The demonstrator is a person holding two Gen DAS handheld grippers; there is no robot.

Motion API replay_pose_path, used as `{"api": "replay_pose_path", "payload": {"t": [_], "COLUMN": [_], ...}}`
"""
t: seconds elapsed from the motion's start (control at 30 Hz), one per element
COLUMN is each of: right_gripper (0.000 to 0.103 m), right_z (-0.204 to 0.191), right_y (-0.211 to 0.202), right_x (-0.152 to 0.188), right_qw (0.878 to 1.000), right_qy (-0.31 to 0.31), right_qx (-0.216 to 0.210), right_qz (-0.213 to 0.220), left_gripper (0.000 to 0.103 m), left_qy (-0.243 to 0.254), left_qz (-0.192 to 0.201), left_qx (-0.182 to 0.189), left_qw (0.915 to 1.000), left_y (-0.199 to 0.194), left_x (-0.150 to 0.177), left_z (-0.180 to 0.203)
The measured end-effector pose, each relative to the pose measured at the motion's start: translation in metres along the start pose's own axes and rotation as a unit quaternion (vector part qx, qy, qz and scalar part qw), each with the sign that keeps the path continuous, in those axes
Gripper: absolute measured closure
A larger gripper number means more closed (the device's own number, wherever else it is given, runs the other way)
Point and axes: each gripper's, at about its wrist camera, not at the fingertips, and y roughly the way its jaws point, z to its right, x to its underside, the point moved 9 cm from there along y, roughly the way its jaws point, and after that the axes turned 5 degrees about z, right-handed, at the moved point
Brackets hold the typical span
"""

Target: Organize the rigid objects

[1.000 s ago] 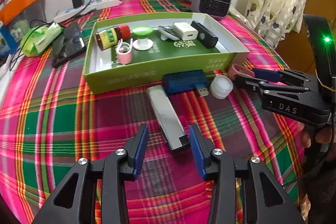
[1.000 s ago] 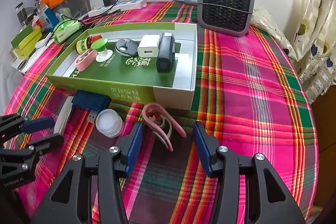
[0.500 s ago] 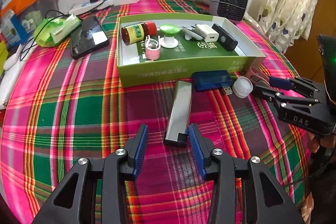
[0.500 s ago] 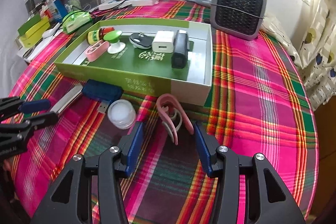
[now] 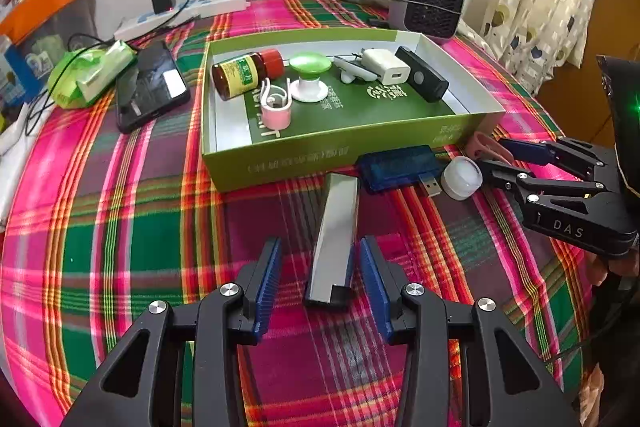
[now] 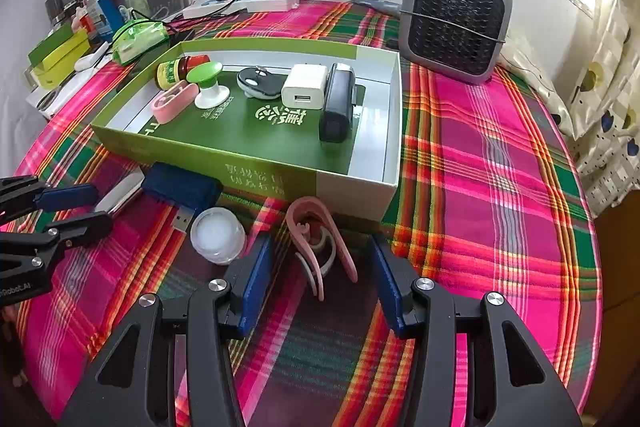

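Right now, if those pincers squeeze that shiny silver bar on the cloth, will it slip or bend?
The silver bar looks rigid, so it probably won't bend. Its glossy, mirror-like faces may slip. Lying flat and boxy, it seems unlikely to roll.

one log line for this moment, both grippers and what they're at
left gripper: open, straddling silver bar | right gripper: open, around pink clip | green box: partly filled

Plaid-clothed table carries green box, heater, phone.

Green box walls off cluttered front; plaid cloth rightward lies open
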Motion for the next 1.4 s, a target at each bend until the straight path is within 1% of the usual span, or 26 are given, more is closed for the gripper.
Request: {"api": "replay_pose_path", "payload": {"t": [0.1, 0.2, 0.27, 0.3, 0.33, 0.4, 0.57, 0.67, 0.73, 0.93, 1.0, 1.07, 1.4], "right_gripper": [0.054, 0.059, 0.06, 0.063, 0.069, 0.073, 0.074, 0.075, 0.075, 0.075, 0.075, 0.079, 0.079], "right_z": [-0.0009, -0.0003, -0.0004, -0.0006, -0.0009, -0.0012, -0.0011, -0.001, -0.0002, 0.0003, 0.0003, 0.0006, 0.0002], "right_y": [0.0002, -0.0001, -0.0004, -0.0005, -0.0007, -0.0016, -0.0021, -0.0023, -0.0025, -0.0035, -0.0035, -0.0037, -0.0063], "right_x": [-0.0004, -0.0004, -0.0002, -0.0001, -0.0001, -0.0001, 0.0, -0.0002, -0.0001, 0.0006, 0.0004, 0.0003, 0.002], "right_qw": [1.0, 1.0, 1.0, 1.0, 1.0, 1.0, 1.0, 1.0, 1.0, 1.0, 1.0, 1.0, 1.0], "right_qy": [-0.002, -0.001, -0.001, -0.001, -0.001, -0.001, 0.001, 0.001, 0.002, 0.005, 0.004, 0.005, 0.009], "right_qx": [0.0, 0.0, 0.0, 0.0, 0.0, 0.001, 0.001, 0.002, 0.003, 0.004, 0.004, 0.004, 0.007], "right_qz": [0.003, 0.005, 0.007, 0.007, 0.008, 0.009, 0.009, 0.009, 0.01, 0.01, 0.01, 0.01, 0.012], "left_gripper": [0.064, 0.064, 0.064, 0.064, 0.064, 0.064, 0.064, 0.07, 0.076, 0.081, 0.081, 0.081, 0.081], "left_qy": [0.014, 0.043, 0.05, 0.05, 0.05, 0.052, 0.052, 0.048, 0.044, 0.039, 0.039, 0.039, 0.033], "left_qz": [0.003, 0.009, 0.012, 0.012, 0.013, 0.014, 0.015, 0.017, 0.018, 0.019, 0.019, 0.019, 0.022], "left_qx": [-0.003, -0.015, -0.019, -0.017, -0.015, -0.012, -0.008, -0.01, -0.008, -0.002, -0.002, -0.002, 0.007], "left_qw": [0.9999, 0.9989, 0.9985, 0.9985, 0.9986, 0.9985, 0.9985, 0.9987, 0.9988, 0.999, 0.999, 0.999, 0.9992], "left_y": [0.0011, 0.0027, 0.0027, 0.0027, 0.0028, 0.0037, 0.0045, 0.0047, 0.0043, 0.0037, 0.003, 0.0029, 0.0001], "left_x": [-0.0009, -0.0005, -0.0003, -0.0006, -0.001, -0.0025, -0.0035, -0.0046, -0.0045, -0.004, -0.0034, -0.0033, -0.0025], "left_z": [0.001, 0.0035, 0.0048, 0.0045, 0.004, 0.0038, 0.004, 0.0024, 0.0022, 0.0023, 0.0024, 0.0025, 0.0038]}}
